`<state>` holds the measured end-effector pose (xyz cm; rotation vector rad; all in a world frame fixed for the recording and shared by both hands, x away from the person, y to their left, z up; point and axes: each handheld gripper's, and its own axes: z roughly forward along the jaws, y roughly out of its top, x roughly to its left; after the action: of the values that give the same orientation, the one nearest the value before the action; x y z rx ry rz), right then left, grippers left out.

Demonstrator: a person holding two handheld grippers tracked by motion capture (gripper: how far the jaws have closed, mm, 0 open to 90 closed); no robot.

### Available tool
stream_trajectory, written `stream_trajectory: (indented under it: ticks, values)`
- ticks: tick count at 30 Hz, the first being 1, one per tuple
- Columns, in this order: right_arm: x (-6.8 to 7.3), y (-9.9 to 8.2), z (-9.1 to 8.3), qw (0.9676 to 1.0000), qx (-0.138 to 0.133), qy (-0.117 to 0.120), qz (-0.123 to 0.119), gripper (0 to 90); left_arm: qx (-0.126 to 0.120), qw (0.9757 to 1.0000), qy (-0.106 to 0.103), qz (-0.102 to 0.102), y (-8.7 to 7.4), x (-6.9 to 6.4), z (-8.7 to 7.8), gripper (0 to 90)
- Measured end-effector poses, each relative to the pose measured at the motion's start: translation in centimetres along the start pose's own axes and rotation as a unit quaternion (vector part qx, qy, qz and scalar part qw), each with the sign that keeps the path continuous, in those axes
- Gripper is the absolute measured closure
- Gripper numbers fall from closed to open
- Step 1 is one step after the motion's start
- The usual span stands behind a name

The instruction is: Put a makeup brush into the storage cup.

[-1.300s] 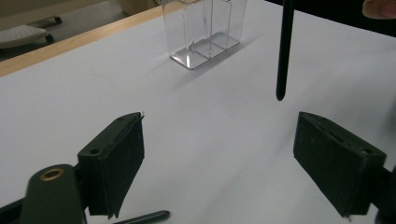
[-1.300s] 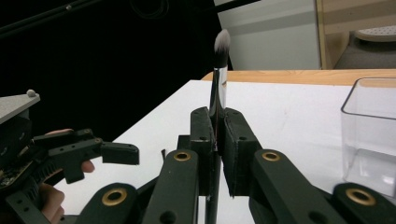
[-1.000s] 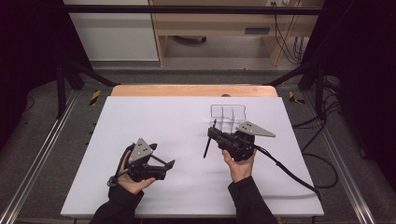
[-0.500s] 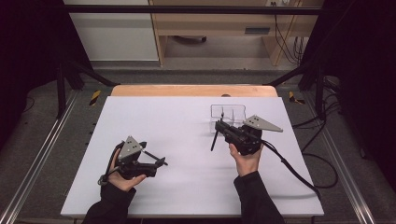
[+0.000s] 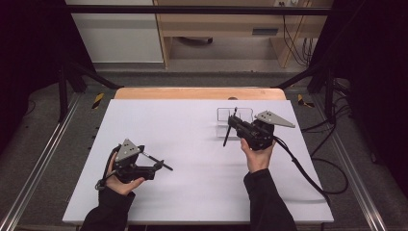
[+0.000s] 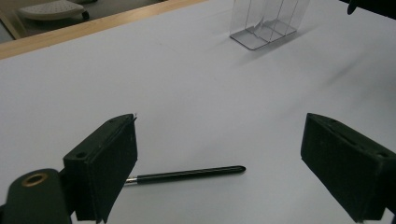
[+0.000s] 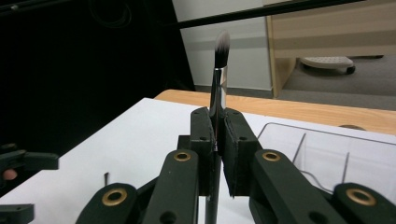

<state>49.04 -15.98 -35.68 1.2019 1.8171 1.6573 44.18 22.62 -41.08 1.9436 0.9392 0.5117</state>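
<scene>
Right gripper [image 5: 234, 126] raised above the far right part of the white desk [image 5: 192, 120], jaws clenched on a makeup brush [image 7: 218, 84]. In the right gripper view, brush pinched upright between the two black pads, silver ferrule and pale, dark-tipped bristles rising above them, dark handle running down below the pads. In the high view, same brush [image 5: 230, 127] seen as a thin dark stick slanting down from the gripper toward the desk, just in front of a clear plastic organizer [image 5: 234, 115]. Organizer standing on the desk near its far edge, divided into upright compartments by clear walls; in the right gripper view its rim [image 7: 327, 133] lying just beyond and to the right of the jaws. Left gripper [image 5: 155, 167] held low over the near left part of the desk, well apart from the right one, jaws released and spread wide. In the left gripper view, a second slim black stick, most likely a makeup pencil or liner [image 6: 187, 174], lying flat on the desk between the open pads, nearer the left-hand pad, one end with a thin silver tip hidden behind that pad; contact with the pad impossible to tell. Same pencil [image 5: 158, 161] visible in the high view at the front of the left gripper. Organizer [image 6: 264, 23] far off at the top of the left gripper view.
</scene>
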Motion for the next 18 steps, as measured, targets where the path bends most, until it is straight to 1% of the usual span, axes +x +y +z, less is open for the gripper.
stream_trajectory:
  ticks: [4,10,16,18]
  values:
    - [-0.7,0.5,0.3,0.9999,-0.006,-0.011,0.002,84.1,0.002,1.0,0.001,-0.001,-0.1,0.2,0.1,9.7]
    - [-1.5,1.2,0.7,0.9997,-0.006,-0.024,0.002,84.1,0.004,1.0,0.001,-0.003,-0.1,0.4,0.1,9.6]
    - [-2.0,2.2,1.1,0.9992,-0.008,-0.038,-0.005,84.1,0.011,0.9999,0.0,0.004,-0.2,0.3,0.3,9.2]
    - [-2.2,2.4,1.3,0.9991,-0.008,-0.042,-0.006,84.1,0.01,0.9999,0.0,0.004,-0.2,0.3,0.3,9.1]
